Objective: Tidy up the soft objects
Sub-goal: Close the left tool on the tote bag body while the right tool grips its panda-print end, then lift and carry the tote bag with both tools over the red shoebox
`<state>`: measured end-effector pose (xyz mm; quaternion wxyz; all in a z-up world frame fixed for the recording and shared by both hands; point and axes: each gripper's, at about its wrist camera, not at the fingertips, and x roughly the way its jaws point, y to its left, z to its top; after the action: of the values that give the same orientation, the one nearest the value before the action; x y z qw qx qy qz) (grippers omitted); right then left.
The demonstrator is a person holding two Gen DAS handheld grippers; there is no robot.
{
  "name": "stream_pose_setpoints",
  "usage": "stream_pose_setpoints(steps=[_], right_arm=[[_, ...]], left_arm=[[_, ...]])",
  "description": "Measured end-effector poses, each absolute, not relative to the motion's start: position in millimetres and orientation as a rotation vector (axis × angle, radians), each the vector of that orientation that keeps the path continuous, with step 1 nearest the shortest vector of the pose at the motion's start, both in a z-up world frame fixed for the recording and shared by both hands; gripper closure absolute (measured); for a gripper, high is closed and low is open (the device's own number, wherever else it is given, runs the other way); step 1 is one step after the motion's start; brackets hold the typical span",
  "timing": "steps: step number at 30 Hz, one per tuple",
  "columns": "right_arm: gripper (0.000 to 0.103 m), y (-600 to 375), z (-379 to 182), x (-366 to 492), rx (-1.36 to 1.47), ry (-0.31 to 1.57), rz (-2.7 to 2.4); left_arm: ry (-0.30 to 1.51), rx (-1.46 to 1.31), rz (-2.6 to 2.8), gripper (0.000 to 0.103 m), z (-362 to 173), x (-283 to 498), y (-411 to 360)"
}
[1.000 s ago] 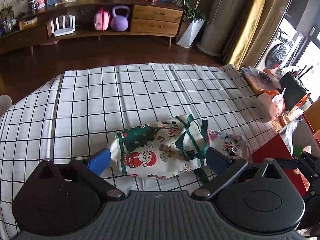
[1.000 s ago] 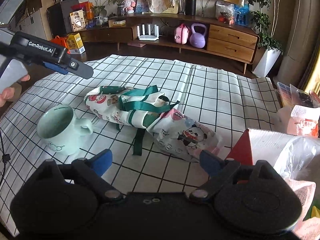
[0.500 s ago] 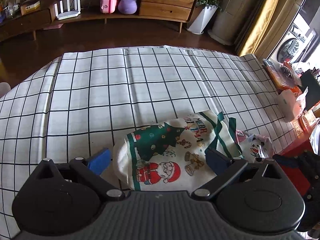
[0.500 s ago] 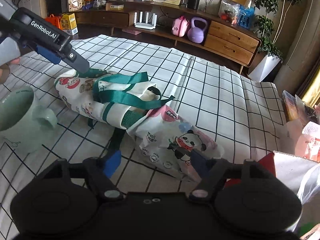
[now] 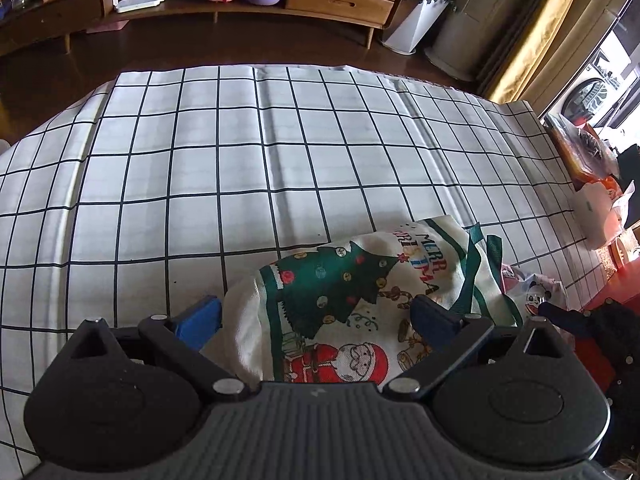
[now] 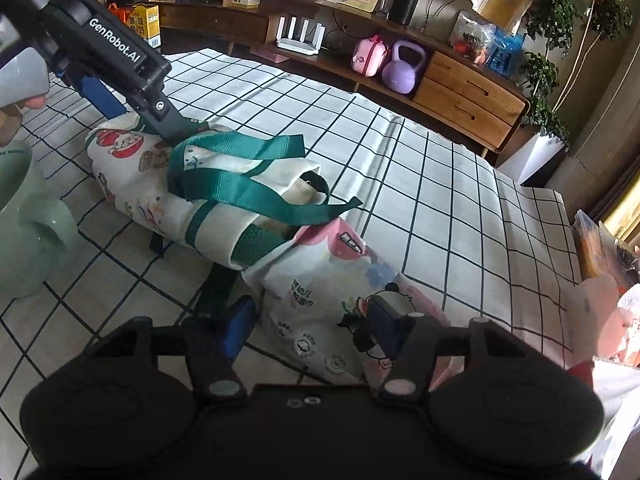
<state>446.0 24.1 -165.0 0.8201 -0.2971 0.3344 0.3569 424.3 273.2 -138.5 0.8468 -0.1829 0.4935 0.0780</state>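
Observation:
A cream Christmas tote bag (image 5: 340,300) with green straps lies on its side on the checked tablecloth (image 5: 240,160). My left gripper (image 5: 316,320) stands open and straddles the bag's closed end, one blue finger beside it and the other over its printed face. From the right wrist view the tote bag (image 6: 160,184) has its mouth toward me, with the left gripper (image 6: 146,124) at its far end. A soft panda-print tissue pack (image 6: 320,280) lies against the bag's mouth. My right gripper (image 6: 314,322) is closing with that pack between its jaws, and I see no firm pinch.
A pale green mug (image 6: 24,232) stands at the left, close to the tote. A red box (image 5: 616,288) and plastic bags (image 6: 624,312) crowd the table's right edge. A low wooden sideboard (image 6: 460,84) with a purple kettlebell stands beyond the table.
Both grippers have come down and forward onto their objects. The right jaws have narrowed around the tissue pack. The left jaws kept their wide spread.

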Motion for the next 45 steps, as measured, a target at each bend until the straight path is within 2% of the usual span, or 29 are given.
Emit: stream_pose_setpoints(steps=[3,5,7,11,12,13,15,17,22,28,29,30,45], right_arm=[[0.043,25,-167,447,-0.636,0.708,0.761],[0.043,26,-169,448,-0.634,0.714,0.763],[0.043,27,-170,449,-0.627,0.713,0.764],[0.045,27,-172,451,-0.613,0.711,0.763],[0.046,26,-171,451,-0.606,0.712,0.763],[0.049,26,-171,451,-0.600,0.710,0.764],[0.053,26,-172,450,-0.595,0.705,0.767],[0.064,27,-172,448,-0.600,0.700,0.771],[0.072,31,-170,439,-0.621,0.693,0.772],[0.073,19,-161,435,-0.558,0.712,0.751],[0.075,17,-158,433,-0.547,0.709,0.752],[0.086,14,-154,430,-0.536,0.702,0.752],[0.087,-57,-88,395,-0.206,0.704,0.771]], left_arm=[[1.043,-0.388,0.155,0.003,-142,425,273],[1.042,-0.394,0.142,0.014,-142,424,272],[1.050,-0.386,0.161,0.031,-143,424,273],[1.049,-0.363,0.173,0.045,-144,421,273],[1.047,-0.358,0.177,0.053,-144,421,274],[1.046,-0.353,0.185,0.060,-144,420,274],[1.043,-0.344,0.203,0.068,-144,419,275],[1.037,-0.337,0.212,0.071,-143,417,275],[1.008,-0.324,0.232,0.088,-138,409,274],[0.945,-0.314,0.232,0.093,-120,397,268],[0.933,-0.314,0.231,0.093,-116,395,266],[0.920,-0.315,0.229,0.094,-111,392,265],[0.766,-0.336,0.136,0.096,-41,347,221]])
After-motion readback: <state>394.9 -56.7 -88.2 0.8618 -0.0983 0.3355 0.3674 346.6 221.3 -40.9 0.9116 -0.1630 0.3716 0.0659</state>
